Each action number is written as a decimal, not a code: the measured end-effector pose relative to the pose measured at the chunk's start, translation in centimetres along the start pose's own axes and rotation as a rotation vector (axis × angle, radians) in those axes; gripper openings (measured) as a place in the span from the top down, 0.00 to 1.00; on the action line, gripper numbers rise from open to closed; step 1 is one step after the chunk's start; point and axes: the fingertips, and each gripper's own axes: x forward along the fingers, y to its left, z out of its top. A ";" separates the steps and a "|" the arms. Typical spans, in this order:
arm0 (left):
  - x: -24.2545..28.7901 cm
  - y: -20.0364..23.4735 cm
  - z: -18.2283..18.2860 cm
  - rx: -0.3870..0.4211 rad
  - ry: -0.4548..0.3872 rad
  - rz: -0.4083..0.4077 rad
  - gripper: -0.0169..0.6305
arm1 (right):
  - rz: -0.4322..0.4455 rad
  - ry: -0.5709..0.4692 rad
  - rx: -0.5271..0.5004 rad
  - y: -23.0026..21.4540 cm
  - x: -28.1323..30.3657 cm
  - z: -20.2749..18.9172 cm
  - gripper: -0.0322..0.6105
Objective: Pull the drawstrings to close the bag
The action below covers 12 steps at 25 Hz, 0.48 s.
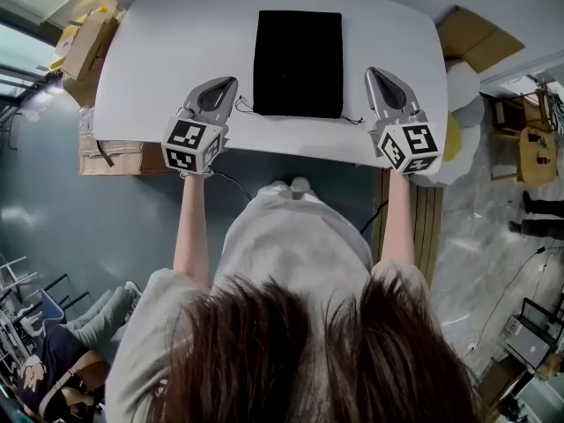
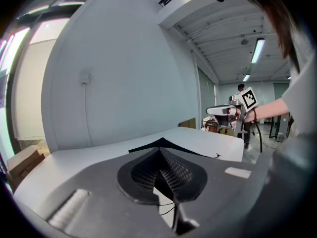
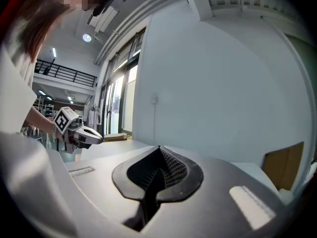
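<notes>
Head view: one bag [image 1: 298, 63] between left gripper [image 1: 230, 84] and right gripper [image 1: 373, 73].

A white table [image 1: 159, 51] carries a flat black drawstring bag [image 1: 298, 60] at its middle, thin cords [image 1: 352, 119] trailing from its near corners.

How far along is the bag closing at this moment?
Nothing looks done: the black bag lies flat on the table, its near edge at full width, with the drawstrings slack at its near corners. In hand: the left gripper and the right gripper flank the bag, jaws shut and empty. Left: grasp both strings and pull outward.
</notes>
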 end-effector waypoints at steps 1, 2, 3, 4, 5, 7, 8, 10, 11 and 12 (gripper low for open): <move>-0.1 0.3 -0.4 0.009 0.022 0.001 0.98 | 0.008 0.014 -0.008 0.1 0.1 -0.3 0.93; -0.2 0.6 -0.8 0.019 0.048 0.003 0.98 | 0.012 0.027 -0.017 0.1 0.2 -0.5 0.93; -0.1 0.9 -1.2 0.030 0.071 0.003 0.98 | 0.012 0.037 -0.026 0.0 0.5 -0.6 0.93; 0.1 1.1 -1.5 0.040 0.092 0.000 0.98 | 0.011 0.047 -0.033 -0.2 0.7 -0.7 0.93; 0.3 1.2 -1.9 0.047 0.111 -0.007 0.98 | 0.010 0.058 -0.035 -0.3 0.9 -0.9 0.93; 0.6 1.1 -3.0 0.048 0.147 -0.026 0.98 | 0.012 0.087 -0.035 -0.3 1.1 -1.7 0.93; 0.7 1.0 -3.5 0.050 0.167 -0.038 0.98 | 0.017 0.105 -0.038 -0.2 1.2 -2.1 0.93; 1.0 0.9 -4.7 0.068 0.215 -0.066 0.98 | 0.033 0.149 -0.048 0.0 1.3 -3.2 0.93; 1.0 0.8 -5.2 0.082 0.235 -0.081 0.98 | 0.042 0.170 -0.050 0.3 1.4 -3.8 0.93; 1.1 0.7 -5.6 0.095 0.250 -0.095 0.98 | 0.050 0.191 -0.050 0.4 1.4 -4.4 0.93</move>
